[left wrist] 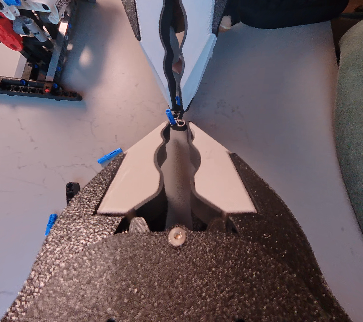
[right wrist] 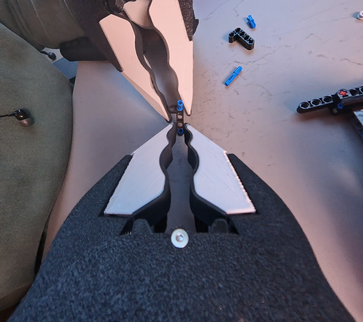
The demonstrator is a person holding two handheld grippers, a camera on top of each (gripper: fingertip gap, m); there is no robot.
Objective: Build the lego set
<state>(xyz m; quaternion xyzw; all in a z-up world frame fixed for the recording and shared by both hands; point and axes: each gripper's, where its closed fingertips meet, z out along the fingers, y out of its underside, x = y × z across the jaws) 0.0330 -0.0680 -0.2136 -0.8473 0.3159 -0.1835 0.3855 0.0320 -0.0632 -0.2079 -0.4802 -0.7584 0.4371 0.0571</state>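
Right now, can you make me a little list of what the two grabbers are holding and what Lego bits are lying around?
left gripper: fingers shut on small black L-shaped holed Lego beam
right gripper: fingers shut on same beam's other end
blue pins in beam: one near left fingers, one near right fingers
loose on grey table: long blue pin, second black L-shaped beam
half-built red-white model: apart from both grippers

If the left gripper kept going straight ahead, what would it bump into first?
Most likely the right gripper. It points straight back at the left gripper, tip to tip, both shut on the same small black beam, so hardly any gap shows between them.
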